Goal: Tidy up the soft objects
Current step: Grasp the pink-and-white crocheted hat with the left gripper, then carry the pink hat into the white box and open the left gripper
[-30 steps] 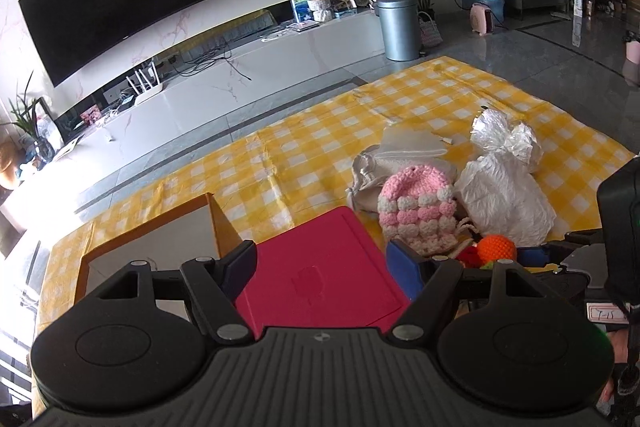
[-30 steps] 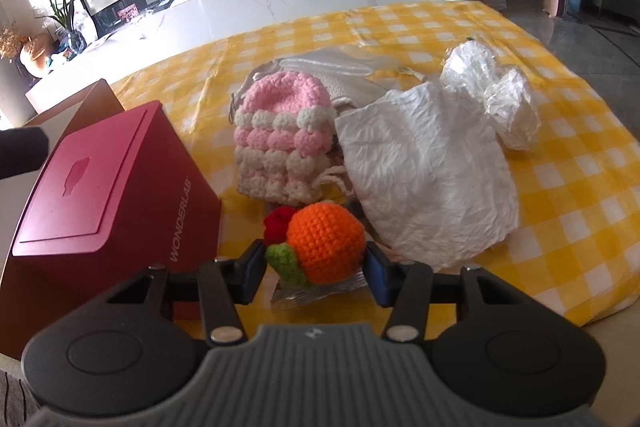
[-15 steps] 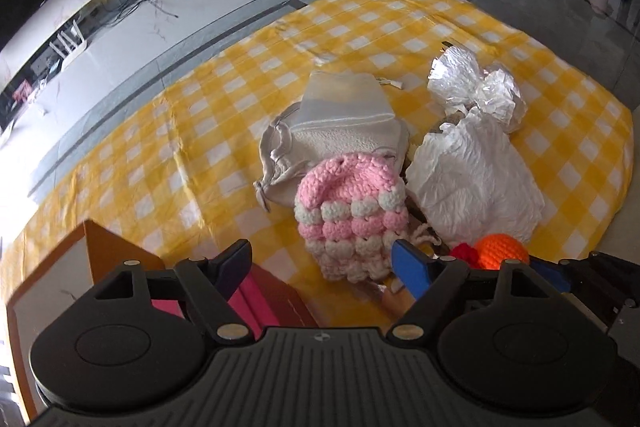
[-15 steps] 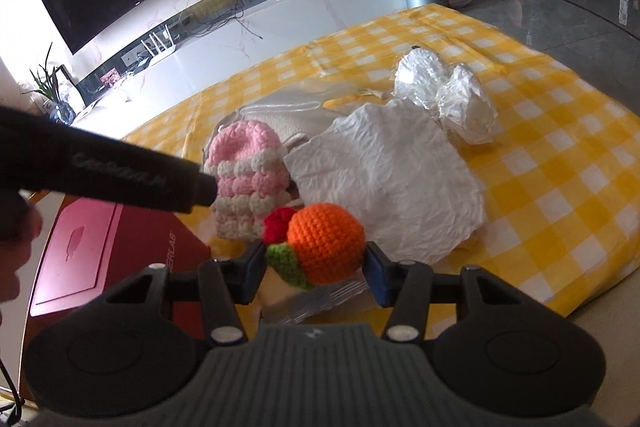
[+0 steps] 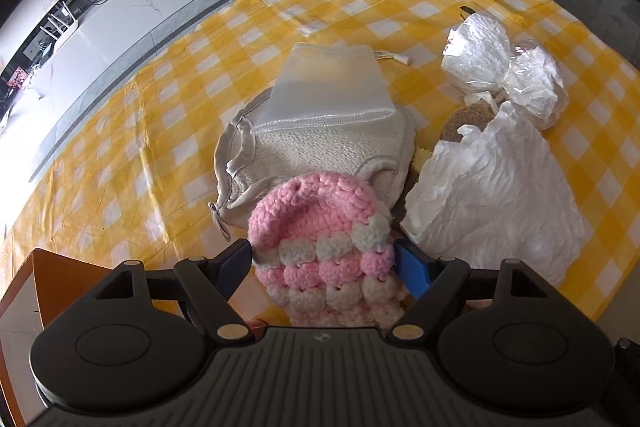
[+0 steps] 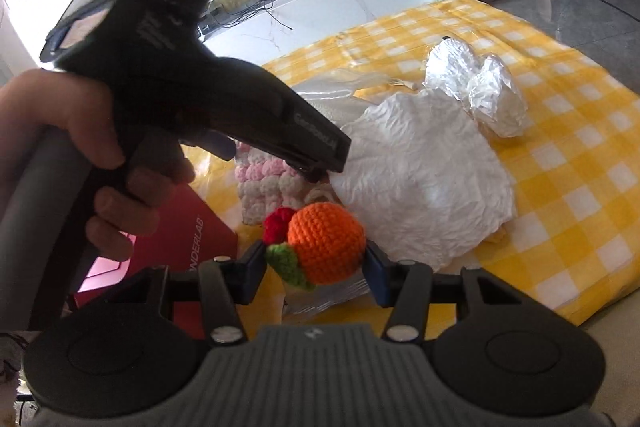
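Since the earlier frame, the left hand-held gripper (image 5: 323, 267) had swung down from the red box to the pink-and-white crocheted pouch (image 5: 320, 251), its fingers spread either side of it on the yellow checked cloth (image 5: 160, 115); whether they pressed it I could not tell. Behind the pouch lay a cream fabric bag (image 5: 320, 147), beside it a crumpled white bag (image 5: 496, 195). From the right wrist, the right hand-held gripper (image 6: 316, 267) was clamped on the orange crocheted ball (image 6: 326, 243), with the red box (image 6: 180, 247) at its left.
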